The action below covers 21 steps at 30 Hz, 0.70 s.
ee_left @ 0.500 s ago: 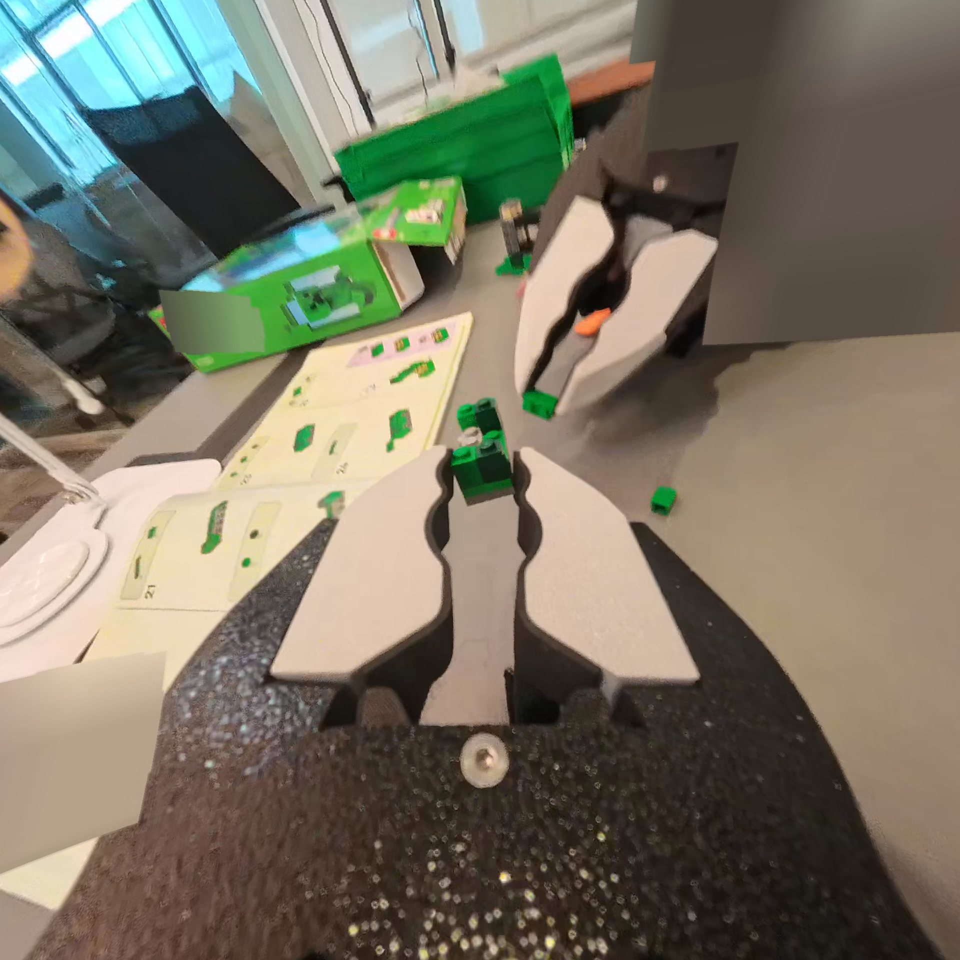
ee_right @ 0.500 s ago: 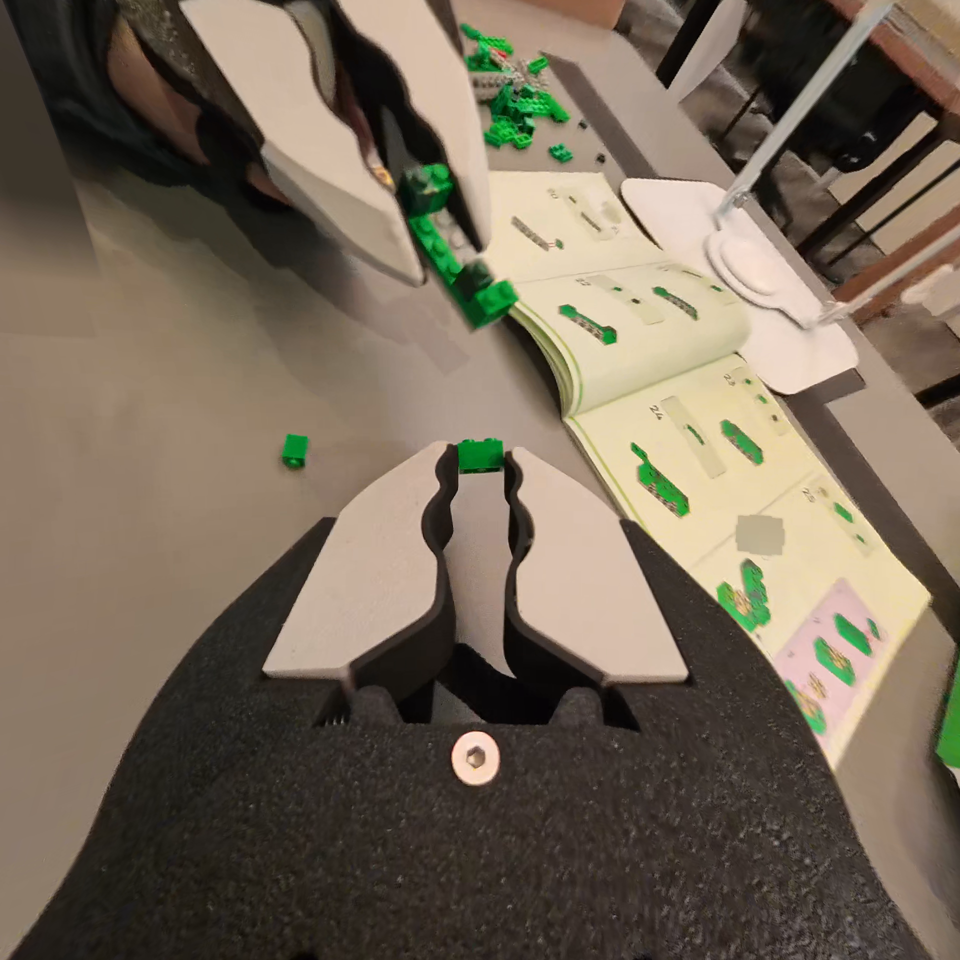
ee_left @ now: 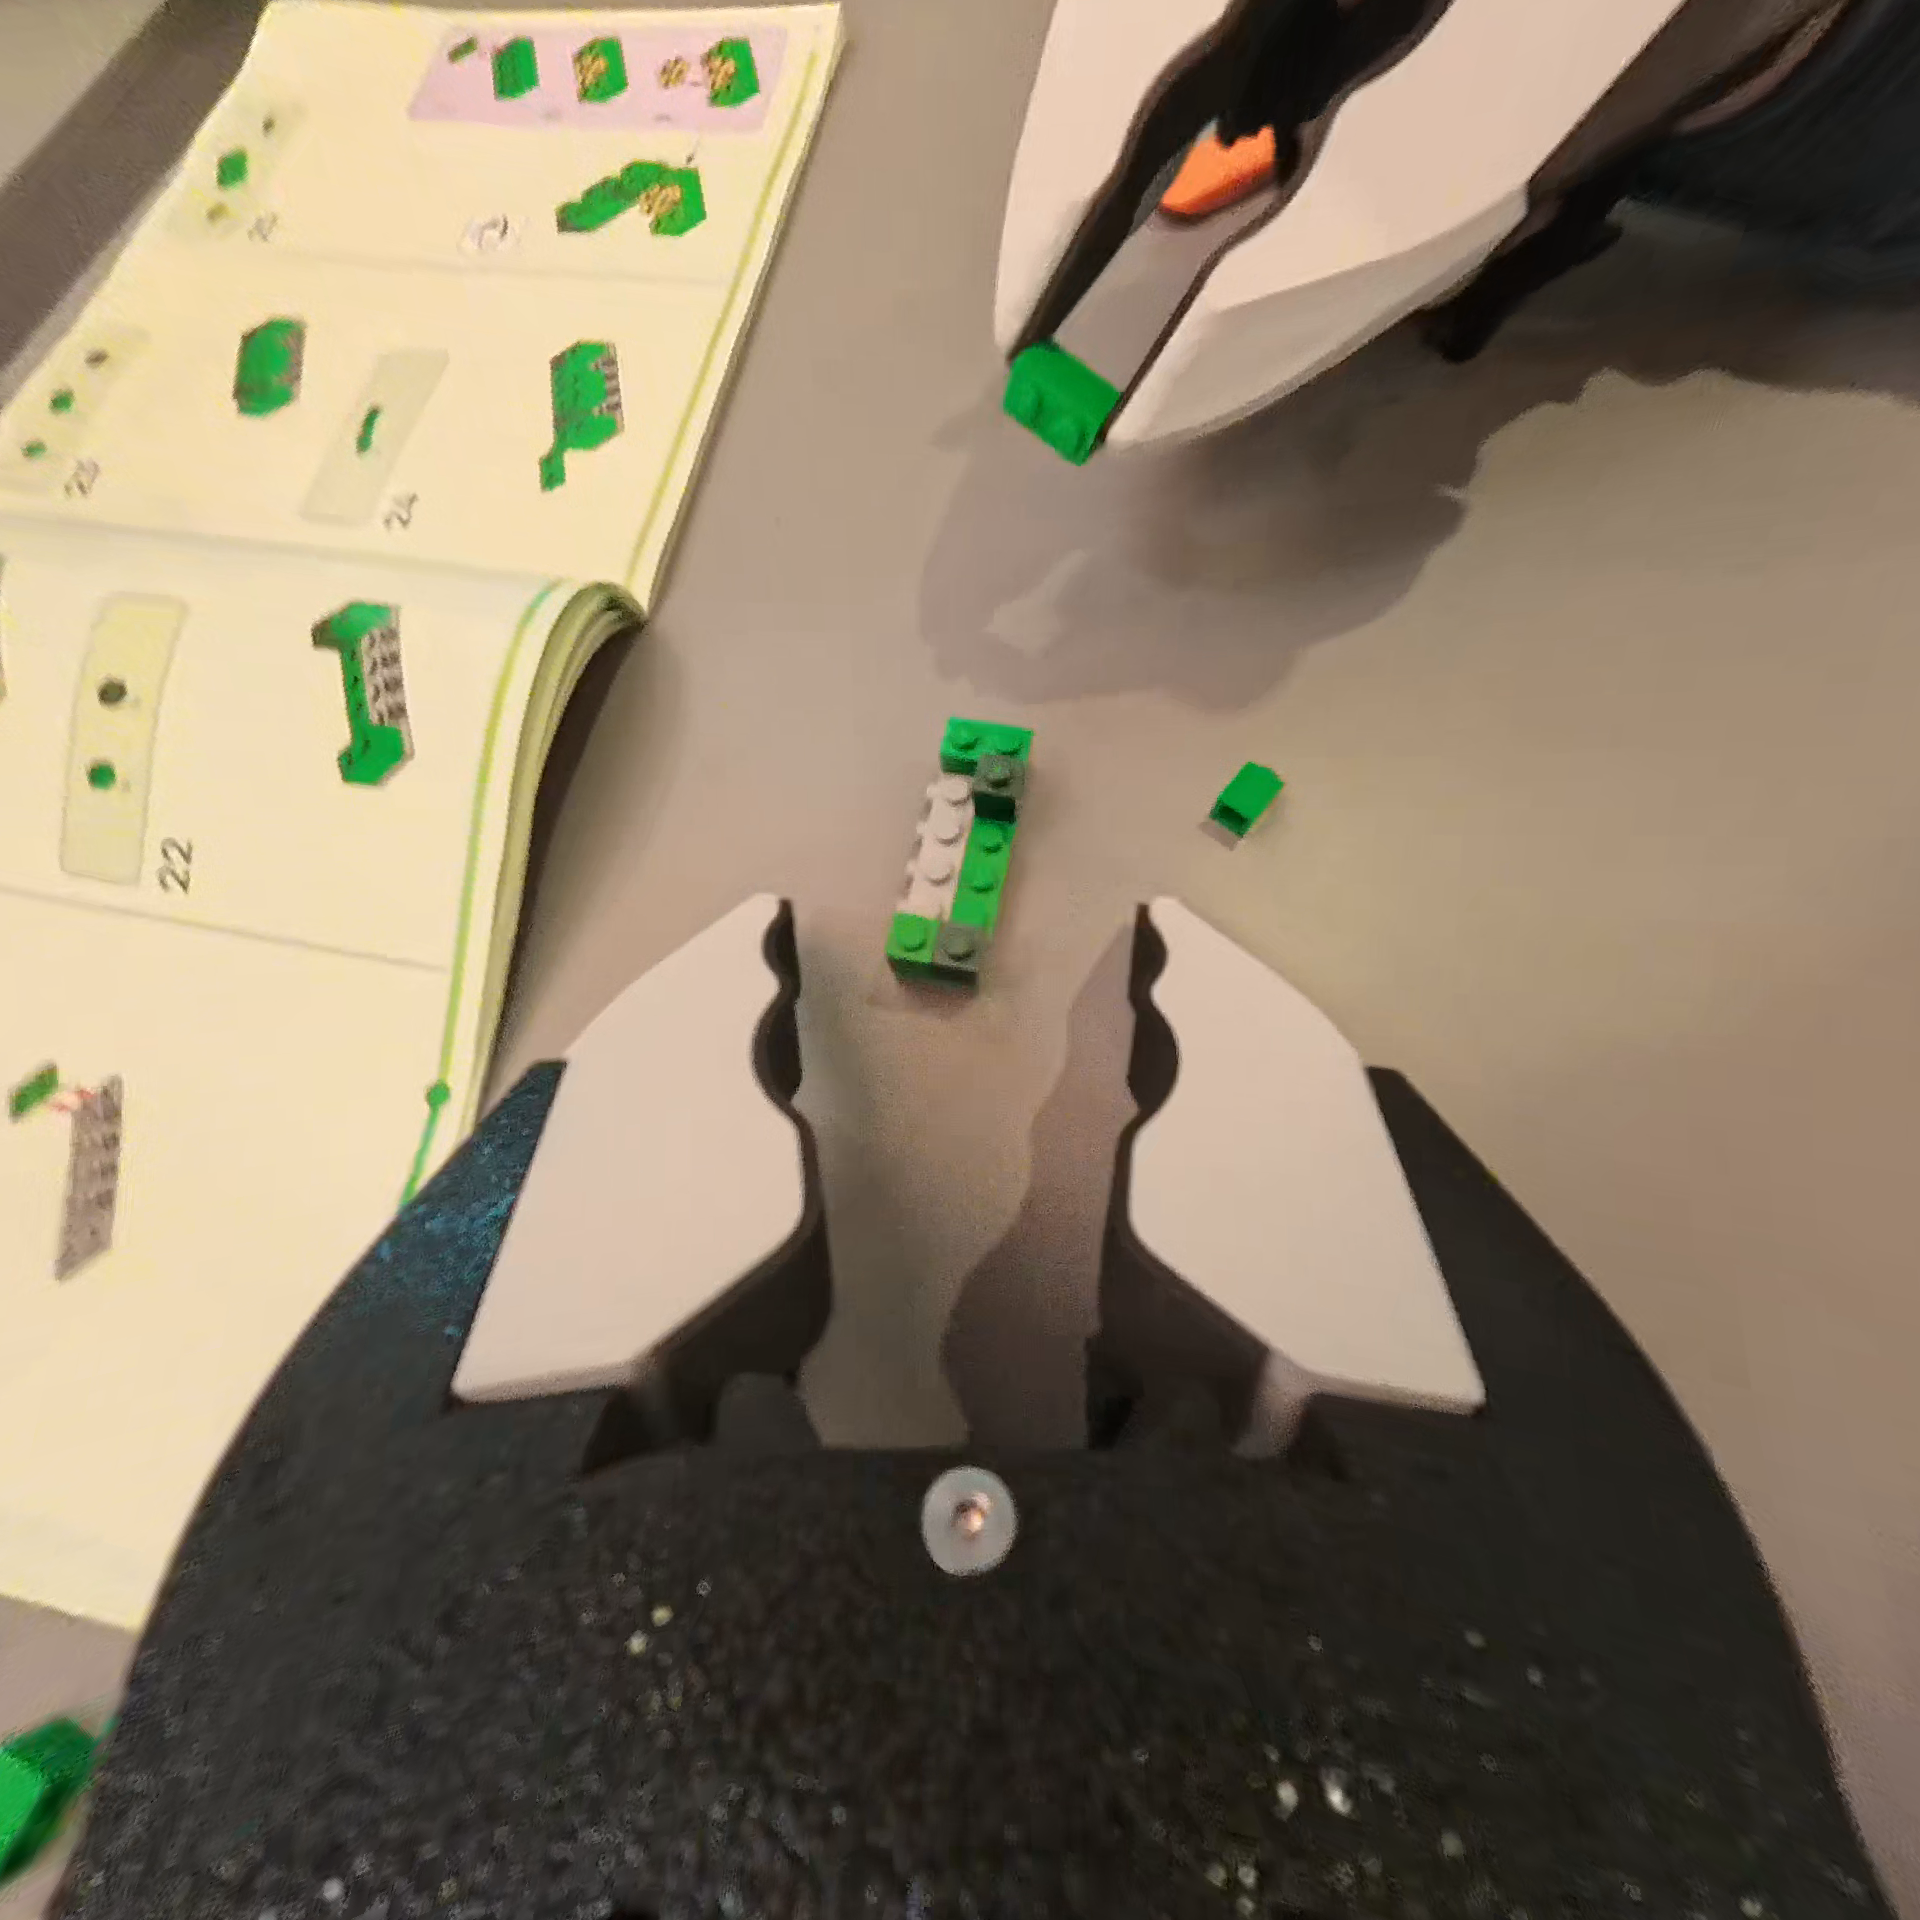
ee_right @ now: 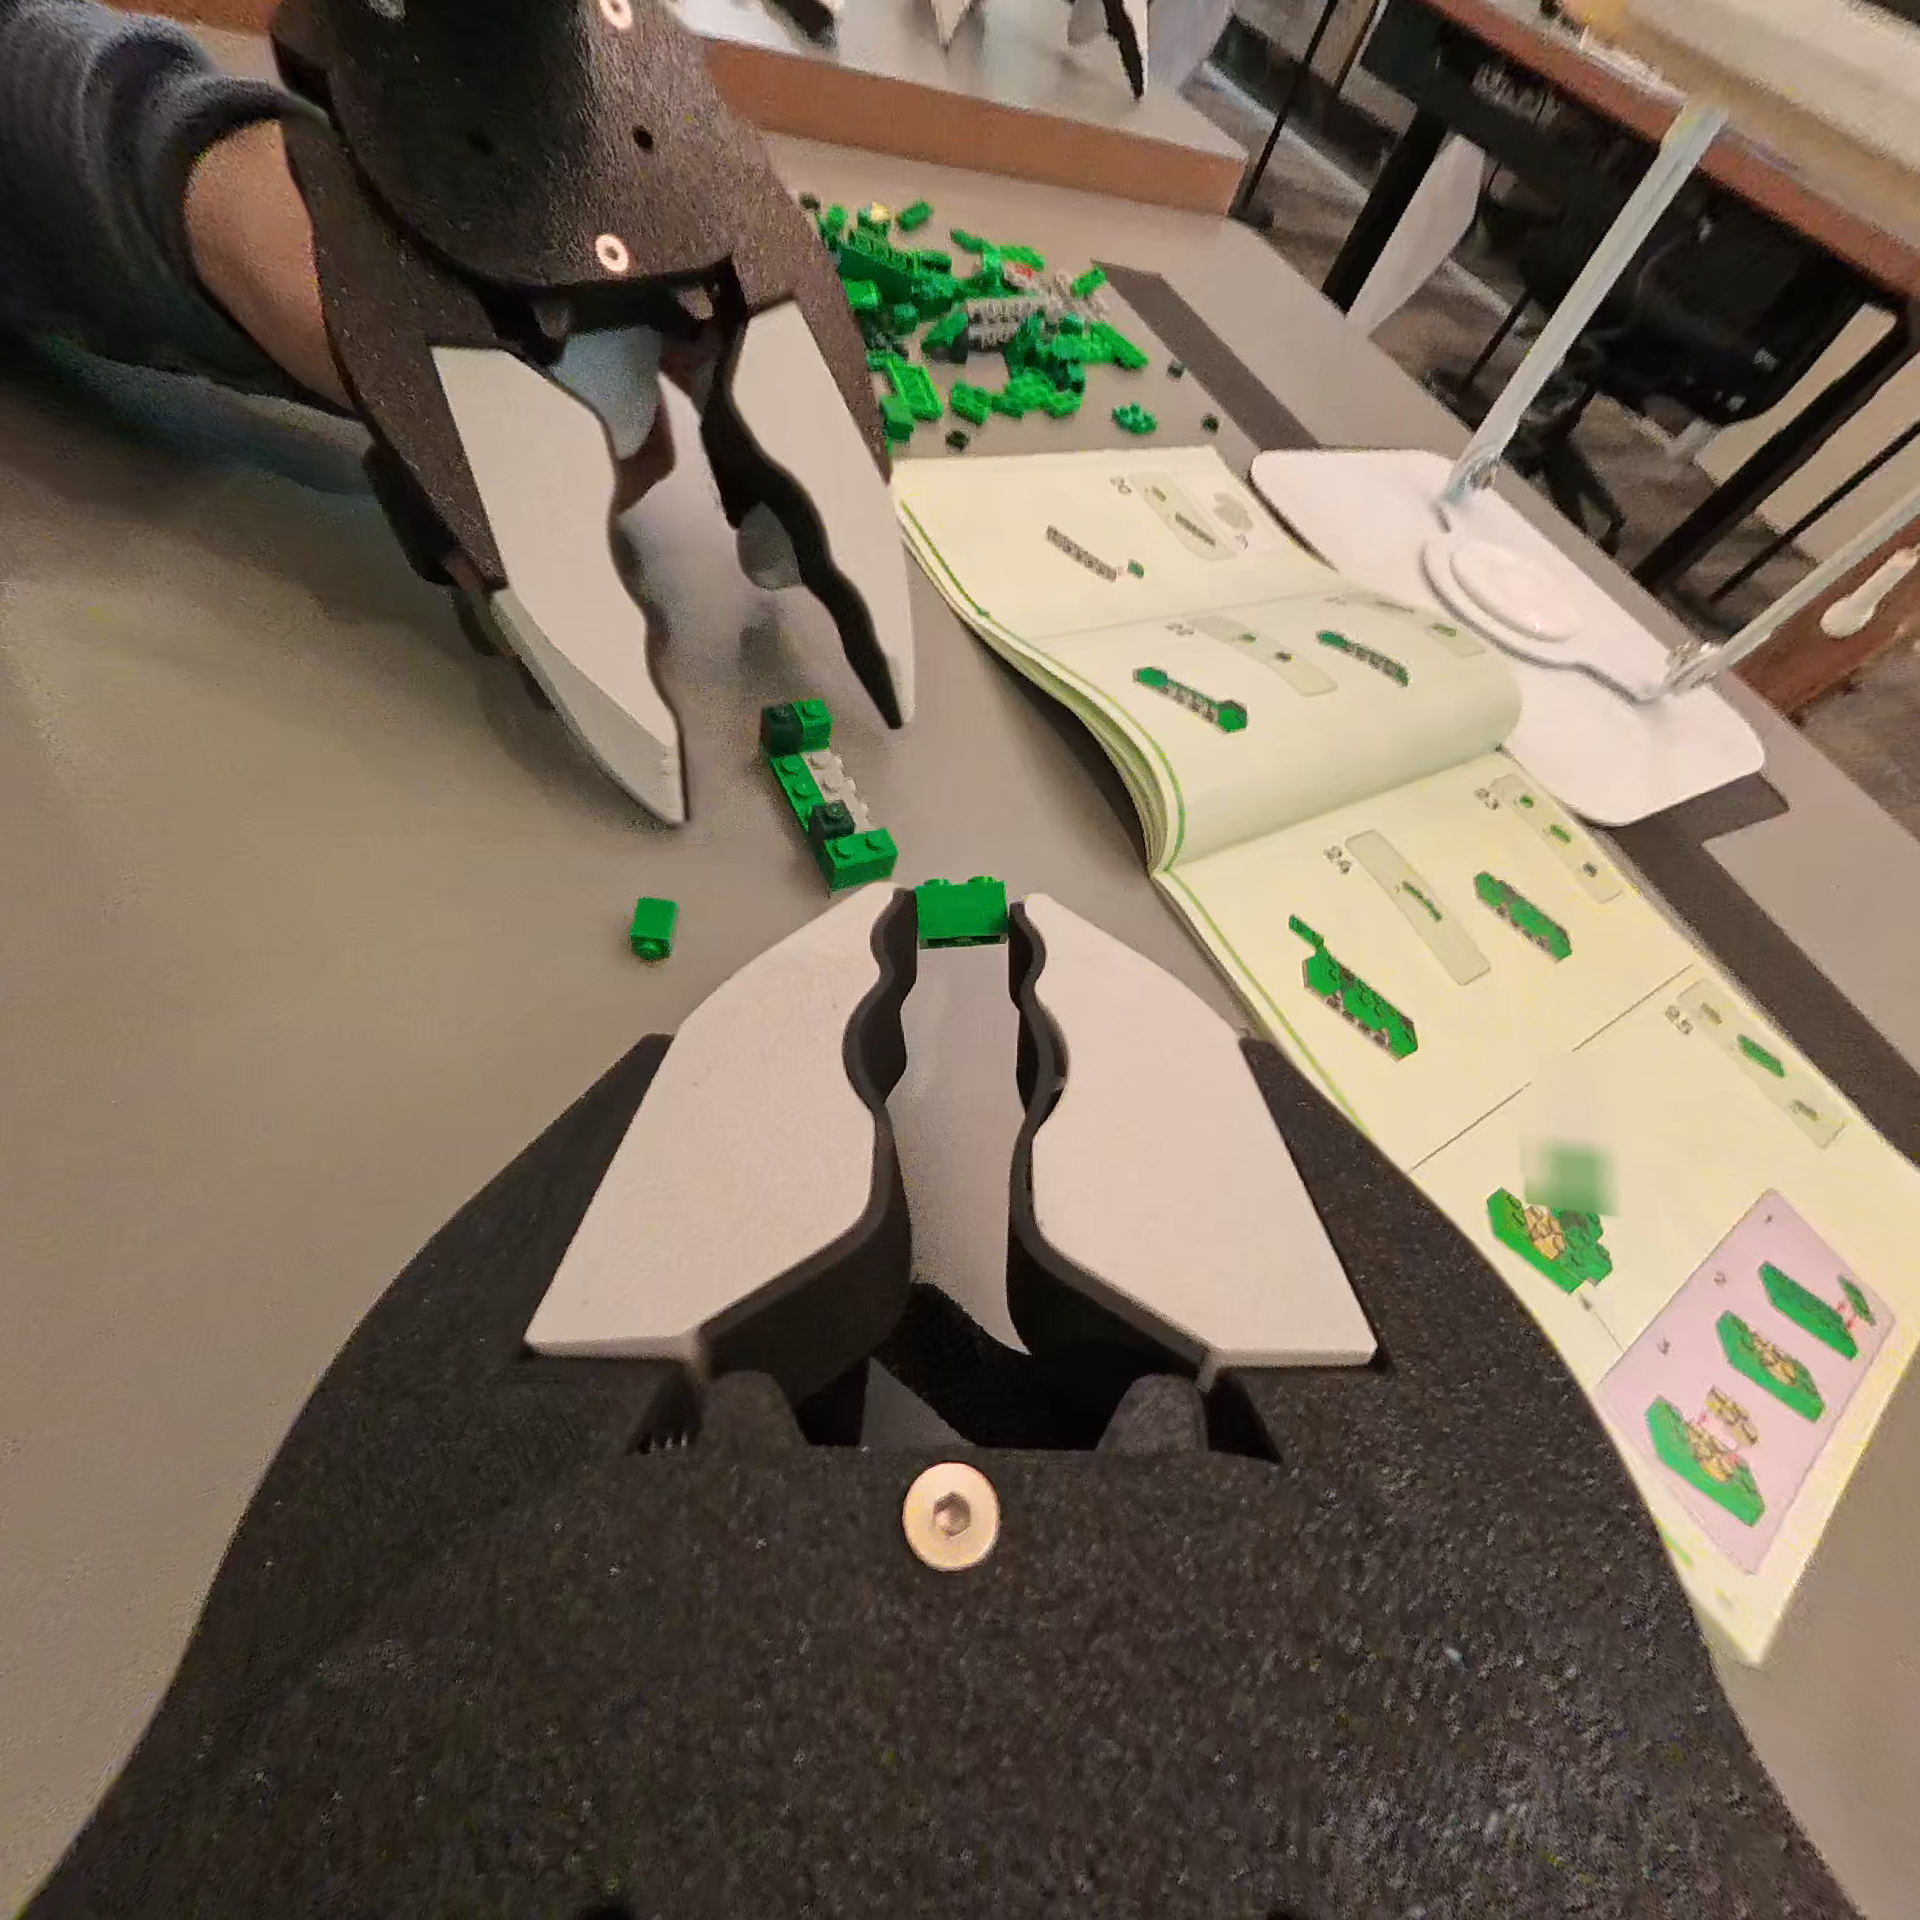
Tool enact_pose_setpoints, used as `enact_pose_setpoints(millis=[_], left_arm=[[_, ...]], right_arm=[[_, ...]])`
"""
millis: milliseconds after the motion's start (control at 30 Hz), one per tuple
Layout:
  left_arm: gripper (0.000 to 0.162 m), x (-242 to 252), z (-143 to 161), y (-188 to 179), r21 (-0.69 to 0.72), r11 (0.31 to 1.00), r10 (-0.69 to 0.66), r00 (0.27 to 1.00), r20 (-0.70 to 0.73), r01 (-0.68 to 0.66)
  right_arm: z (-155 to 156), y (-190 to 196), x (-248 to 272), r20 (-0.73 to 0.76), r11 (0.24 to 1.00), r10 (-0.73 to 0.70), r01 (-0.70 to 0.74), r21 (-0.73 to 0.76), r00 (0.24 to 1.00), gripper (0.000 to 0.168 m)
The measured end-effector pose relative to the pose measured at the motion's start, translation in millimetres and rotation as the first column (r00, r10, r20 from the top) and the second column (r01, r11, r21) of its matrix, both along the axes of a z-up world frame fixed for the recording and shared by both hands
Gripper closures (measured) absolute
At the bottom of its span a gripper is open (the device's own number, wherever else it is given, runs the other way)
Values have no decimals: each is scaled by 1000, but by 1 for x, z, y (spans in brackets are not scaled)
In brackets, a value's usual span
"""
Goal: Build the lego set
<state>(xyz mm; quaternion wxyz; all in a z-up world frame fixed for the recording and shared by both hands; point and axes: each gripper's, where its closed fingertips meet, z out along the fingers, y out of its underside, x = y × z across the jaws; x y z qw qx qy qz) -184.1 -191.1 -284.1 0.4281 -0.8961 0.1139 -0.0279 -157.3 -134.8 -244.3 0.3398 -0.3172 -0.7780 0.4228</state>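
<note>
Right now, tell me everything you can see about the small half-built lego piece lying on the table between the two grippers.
The half-built lego piece is a short, narrow bar of plastic bricks lying flat, studs up, on the grey table. One long row is light grey, the other bright green, with green and dark green bricks at both ends. It sits just beyond the open left gripper, touched by neither gripper. A loose green brick lies apart beside it.

The left gripper (ee_left: 961, 914) is held with jaws spread above the grey table (ee_left: 1558, 831). A green-and-grey brick assembly (ee_left: 961, 857) is laid between its tips. A green brick (ee_left: 1060, 400) is clamped by the right gripper (ee_left: 1070, 410). An open instruction booklet (ee_left: 364, 520) is placed alongside.
</note>
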Motion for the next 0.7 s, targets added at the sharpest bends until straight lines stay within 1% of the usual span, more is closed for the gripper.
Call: enact_pose_setpoints(millis=[67, 133, 167, 200, 300, 367, 433, 467, 500, 567, 600, 633, 700], left_arm=[[101, 5, 15, -5, 66, 997, 41, 997, 70, -45], [114, 18, 45, -3, 193, 978, 40, 977, 208, -81], [121, 25, 59, -1, 243, 965, 25, 957, 291, -99], [123, 31, 70, 2, 272, 956, 2, 930, 367, -110], [126, 47, 90, 8, 289, 951, -70, 827, 557, -114], [130, 50, 90, 12, 260, 958, -71, 781, 620, -119], [134, 56, 91, 14, 252, 963, -97, 754, 650, -94], [142, 60, 94, 14, 260, 962, -117, 739, 663, -81], [151, 61, 94, 13, 259, 963, -118, 742, 660, -78], [155, 61, 92, 13, 242, 968, -103, 771, 629, -68], [155, 59, 91, 12, 231, 971, -91, 794, 601, -63], [155, 56, 90, 10, 220, 974, -78, 820, 567, -59], [155, 53, 87, 4, 176, 984, -82, 871, 484, -5]], right_arm=[[13, -6, 2, -92, 999, 32, -33, -7, 995, 152], [28, -15, 6, -196, 997, 77, -77, 7, 978, 152], [34, -20, 8, -239, 996, 92, -87, 31, 967, 152], [40, -25, 10, -278, 993, 111, -97, 62, 954, 152], [51, -38, 16, -378, 981, 159, -105, 161, 912, 152], [53, -47, 19, -411, 969, 194, -109, 221, 891, 152], [53, -52, 20, -418, 957, 218, -108, 271, 882, 152], [53, -54, 20, -422, 951, 225, -103, 293, 878, 152], [54, -55, 21, -430, 947, 232, -101, 306, 872, 152], [53, -57, 21, -427, 939, 240, -96, 331, 872, 152], [53, -56, 20, -434, 937, 230, -78, 339, 871, 148], [56, -52, 18, -453, 940, 205, -45, 339, 867, 140], [57, -39, 17, -433, 950, 161, -21, 310, 887, 131]])
